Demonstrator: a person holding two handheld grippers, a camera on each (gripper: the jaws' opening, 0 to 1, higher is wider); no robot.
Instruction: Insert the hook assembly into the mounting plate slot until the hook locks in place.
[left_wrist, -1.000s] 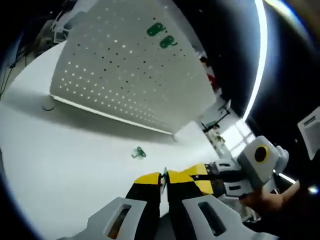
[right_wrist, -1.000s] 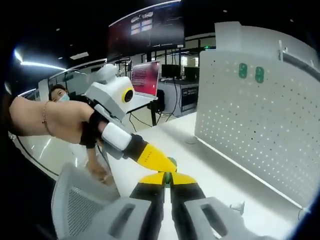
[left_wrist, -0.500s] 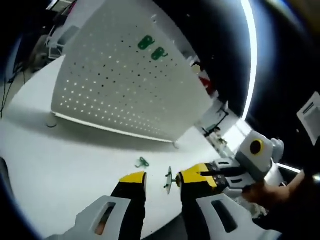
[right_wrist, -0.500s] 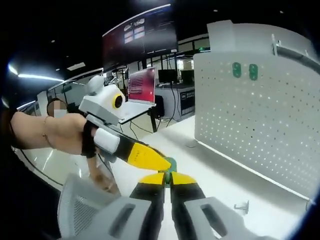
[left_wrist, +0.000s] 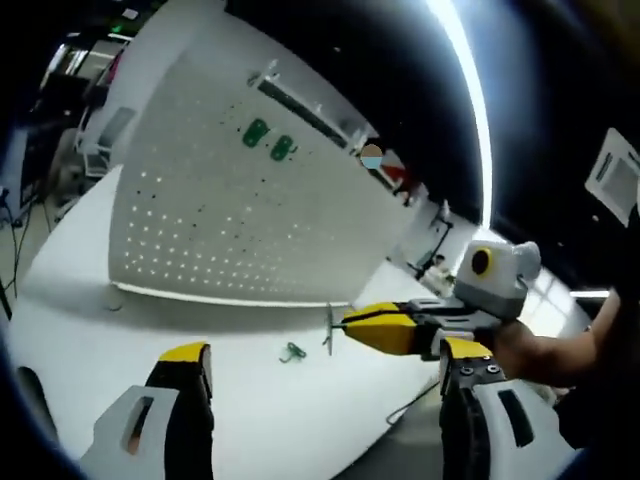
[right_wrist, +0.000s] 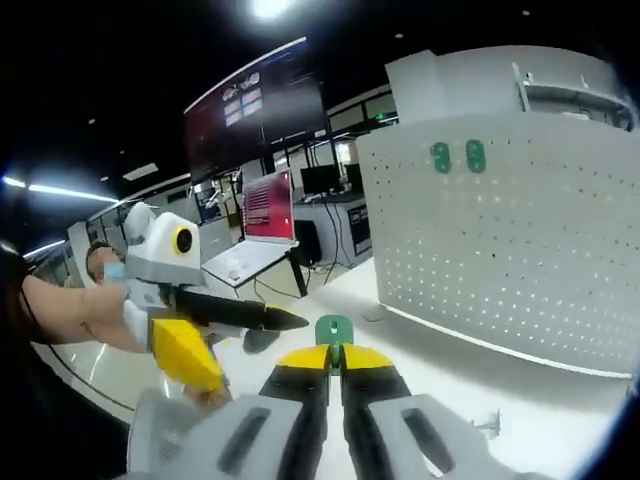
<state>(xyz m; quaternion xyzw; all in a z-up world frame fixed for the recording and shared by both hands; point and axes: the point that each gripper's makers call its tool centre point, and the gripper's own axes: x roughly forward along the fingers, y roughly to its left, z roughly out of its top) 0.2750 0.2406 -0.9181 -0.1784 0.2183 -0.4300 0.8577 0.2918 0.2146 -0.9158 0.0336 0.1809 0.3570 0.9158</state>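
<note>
Letting go is the change here: the left gripper (left_wrist: 320, 365), which a second ago was pressed together on the green hook with the right one, now stands with its jaws spread wide and holds nothing. The hook (right_wrist: 333, 330) stays with the right gripper (right_wrist: 333, 352), whose yellow tips are pressed together and pinch it by its lower edge; in the left gripper view the same hook (left_wrist: 328, 328) shows as a thin piece at the tip of the right gripper (left_wrist: 345, 322), which reaches in from the right. I judge that the handover is finished, so the next step is to carry the hook to the pegboard (right_wrist: 500, 240) and push it into a slot, which is not yet done. Two green hooks (right_wrist: 457, 156) already sit high on the board, side by side, well apart from the held one. Another small green hook (left_wrist: 292, 352) lies on the white table (left_wrist: 80, 340), near the foot of the board. The table is plain and bright, and the board stands upright on it. Behind, the room is dark, with long ceiling lights, a big wall screen (right_wrist: 255, 100) and a laptop (right_wrist: 258, 215) on a desk.
</note>
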